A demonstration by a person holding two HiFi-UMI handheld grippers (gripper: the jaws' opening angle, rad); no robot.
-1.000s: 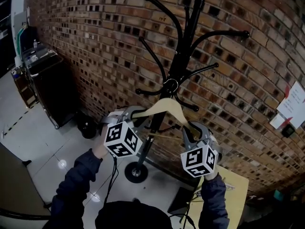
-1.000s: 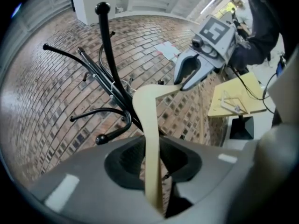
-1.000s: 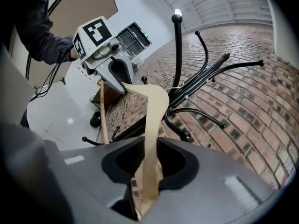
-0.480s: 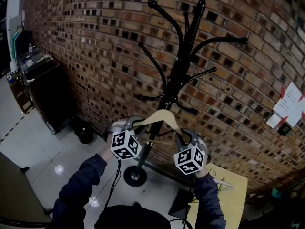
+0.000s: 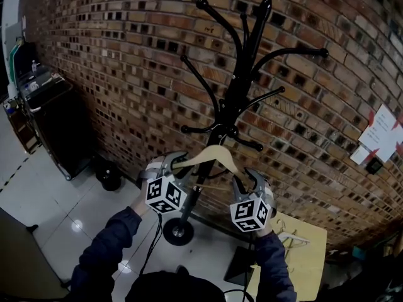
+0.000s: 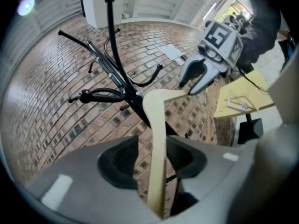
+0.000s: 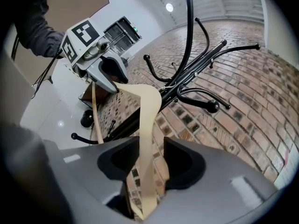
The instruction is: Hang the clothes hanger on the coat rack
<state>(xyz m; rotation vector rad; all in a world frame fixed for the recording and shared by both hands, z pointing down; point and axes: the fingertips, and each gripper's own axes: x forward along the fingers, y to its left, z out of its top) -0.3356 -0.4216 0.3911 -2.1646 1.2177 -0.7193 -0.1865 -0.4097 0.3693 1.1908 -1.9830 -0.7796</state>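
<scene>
A pale wooden clothes hanger [image 5: 214,153] hangs in front of the black coat rack [image 5: 236,87], its top right under the rack's lower arms [image 5: 201,129]; the hook itself is hard to make out. My left gripper [image 5: 178,160] is at the hanger's left end and my right gripper [image 5: 249,180] at its right end. In the left gripper view the hanger's arm [image 6: 156,134] runs between the opening jaws of my left gripper [image 6: 156,155], with a gap on both sides. The right gripper view shows the same: the arm [image 7: 147,125] lies loose between the opening jaws of my right gripper [image 7: 152,160].
A brick wall [image 5: 126,55] stands close behind the rack. The rack's round base [image 5: 178,229] rests on the tiled floor. A yellowish table [image 5: 308,257] at the lower right carries another hanger [image 5: 293,236]. A dark cabinet [image 5: 53,118] stands at the left.
Both grippers came down with the hanger, which sank under the rack's lower arms. Both pairs of jaws have spread away from the hanger's arms.
</scene>
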